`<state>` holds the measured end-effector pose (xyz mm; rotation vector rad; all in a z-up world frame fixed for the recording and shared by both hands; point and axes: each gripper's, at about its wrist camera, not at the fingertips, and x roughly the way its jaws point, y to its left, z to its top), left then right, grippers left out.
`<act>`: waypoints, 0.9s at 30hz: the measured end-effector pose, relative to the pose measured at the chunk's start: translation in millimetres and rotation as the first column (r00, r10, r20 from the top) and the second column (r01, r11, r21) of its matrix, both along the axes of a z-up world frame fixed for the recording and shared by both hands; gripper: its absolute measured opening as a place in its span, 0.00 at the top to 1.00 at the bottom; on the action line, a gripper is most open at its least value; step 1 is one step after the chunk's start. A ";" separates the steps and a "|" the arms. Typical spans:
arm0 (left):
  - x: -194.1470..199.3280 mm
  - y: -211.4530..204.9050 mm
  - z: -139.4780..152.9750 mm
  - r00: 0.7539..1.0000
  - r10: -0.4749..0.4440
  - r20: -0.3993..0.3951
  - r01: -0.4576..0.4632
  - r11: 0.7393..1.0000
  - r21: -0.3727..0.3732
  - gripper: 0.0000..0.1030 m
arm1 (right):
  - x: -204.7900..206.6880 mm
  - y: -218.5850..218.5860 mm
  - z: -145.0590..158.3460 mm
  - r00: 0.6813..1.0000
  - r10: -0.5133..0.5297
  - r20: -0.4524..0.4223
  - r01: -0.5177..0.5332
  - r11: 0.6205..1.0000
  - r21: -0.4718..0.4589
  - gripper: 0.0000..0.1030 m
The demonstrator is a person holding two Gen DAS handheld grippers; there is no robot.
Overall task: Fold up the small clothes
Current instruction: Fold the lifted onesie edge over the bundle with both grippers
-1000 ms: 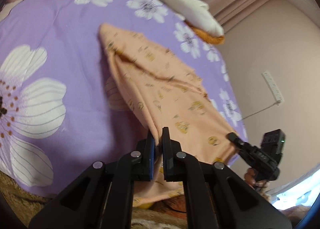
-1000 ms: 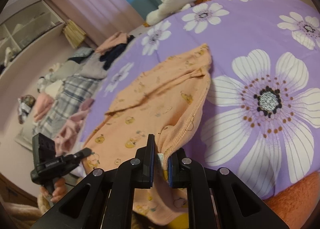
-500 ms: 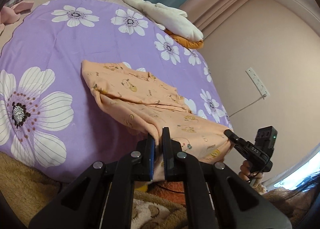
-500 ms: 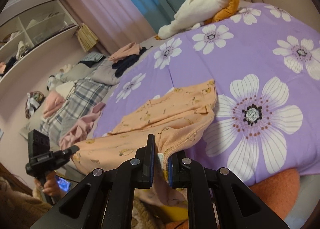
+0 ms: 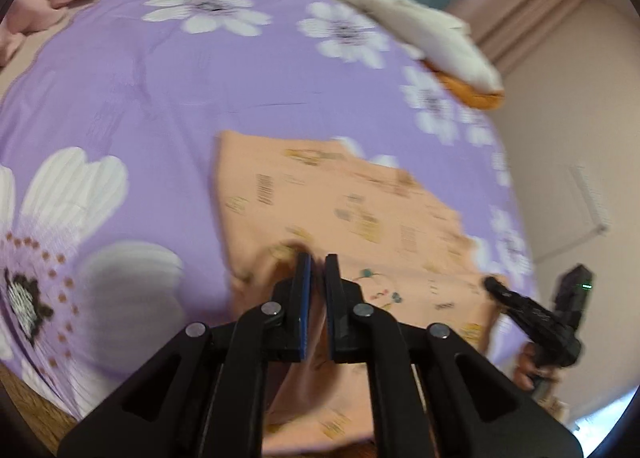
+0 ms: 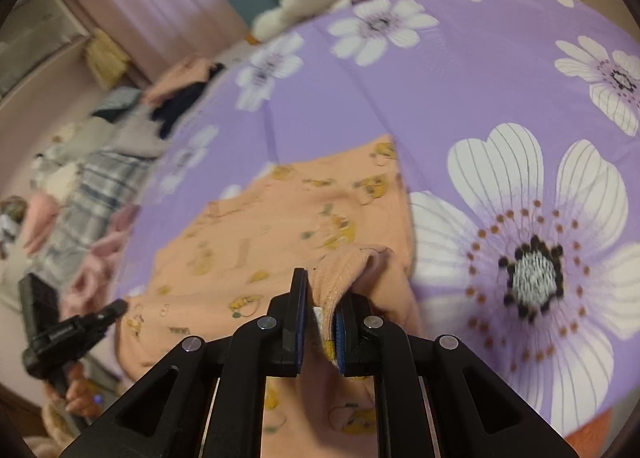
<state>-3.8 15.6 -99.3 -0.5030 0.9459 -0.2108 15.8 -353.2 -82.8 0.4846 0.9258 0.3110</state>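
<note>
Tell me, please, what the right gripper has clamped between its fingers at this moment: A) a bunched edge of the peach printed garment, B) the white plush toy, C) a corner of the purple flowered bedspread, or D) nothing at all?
A: in the right wrist view the right gripper pinches a bunched, hemmed edge of the peach garment, which lies spread on the purple bedspread.

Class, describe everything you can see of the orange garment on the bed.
The orange garment is soft, thin peach-orange fabric printed with small yellow figures. It lies mostly flat on the purple flowered bedspread, near edge drooping off the bed. The left gripper and right gripper each pinch a bunched near corner.
</note>
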 end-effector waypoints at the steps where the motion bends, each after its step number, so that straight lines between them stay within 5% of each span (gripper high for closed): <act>1: 7.5 1.8 -5.9 1.000 0.011 -0.014 -0.011 1.000 0.015 0.98 | 6.6 2.6 -6.0 1.000 -0.001 -0.018 0.001 1.000 -0.020 0.88; 14: 21.8 4.2 -29.9 0.999 0.003 -0.049 -0.001 0.999 0.048 0.93 | 11.8 14.4 -11.8 0.999 0.011 -0.035 -0.016 0.991 -0.131 0.87; 19: 0.5 9.1 -14.6 0.999 0.017 -0.027 -0.016 0.999 0.037 0.39 | -4.3 15.5 2.4 1.000 0.017 -0.002 -0.017 0.981 -0.194 0.48; 27: -55.1 4.4 -8.5 0.997 -0.078 -0.020 0.078 0.997 -0.019 0.29 | -42.8 -10.9 7.4 1.000 0.005 0.009 -0.003 0.983 -0.185 0.41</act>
